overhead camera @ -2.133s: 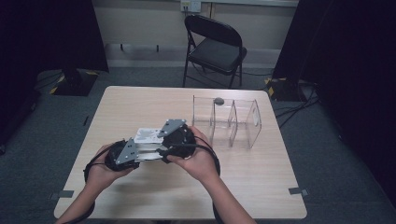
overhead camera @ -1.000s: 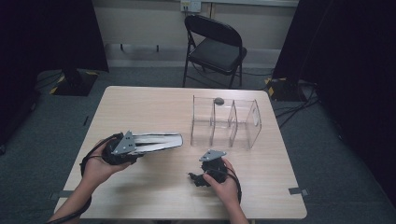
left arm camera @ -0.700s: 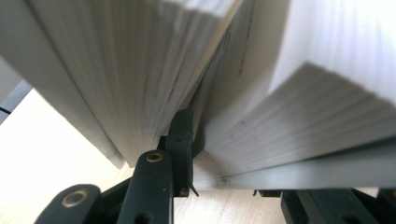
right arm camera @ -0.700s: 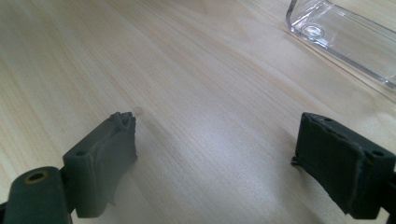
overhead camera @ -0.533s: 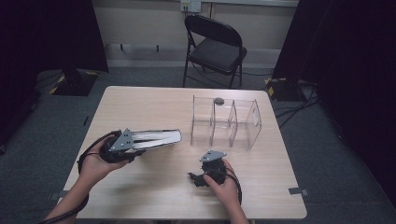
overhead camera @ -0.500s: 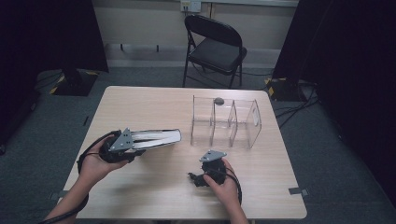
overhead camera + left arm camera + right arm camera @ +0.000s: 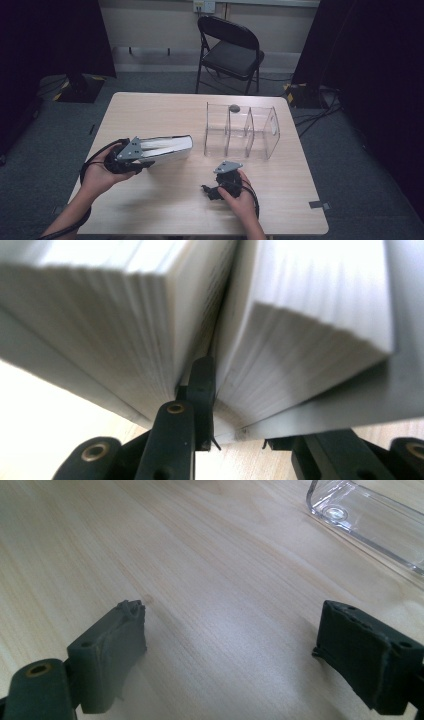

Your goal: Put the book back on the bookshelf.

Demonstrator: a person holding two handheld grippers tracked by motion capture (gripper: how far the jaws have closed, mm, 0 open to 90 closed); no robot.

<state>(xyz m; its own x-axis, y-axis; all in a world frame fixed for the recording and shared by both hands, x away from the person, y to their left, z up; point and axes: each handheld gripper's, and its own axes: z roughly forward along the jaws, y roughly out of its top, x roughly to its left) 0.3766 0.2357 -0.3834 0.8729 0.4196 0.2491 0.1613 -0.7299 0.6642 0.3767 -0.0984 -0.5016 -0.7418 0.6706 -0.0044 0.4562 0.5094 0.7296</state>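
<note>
A thick white book (image 7: 167, 147) is held level just above the table, left of centre, its page edges towards me. My left gripper (image 7: 145, 159) is shut on it from the left. In the left gripper view one jaw is wedged between two blocks of pages (image 7: 125, 315) and the other lies under the lower cover, so my left gripper (image 7: 240, 405) clamps part of the book; its jaws have just been closing. My right gripper (image 7: 220, 185) rests near the table's front, open, and my right gripper (image 7: 235, 630) has bare wood between its pads.
A clear divided organiser (image 7: 242, 130) stands right of the book, with a small dark object (image 7: 234, 107) on its far rim. Its corner (image 7: 370, 515) lies ahead of my right gripper. A folding chair (image 7: 230, 45) stands behind the wooden table (image 7: 175, 215).
Two seconds ago both grippers were together at the book mid-table. The right one has let go and dropped to the front; the left has carried the book leftward. Little has moved since.
</note>
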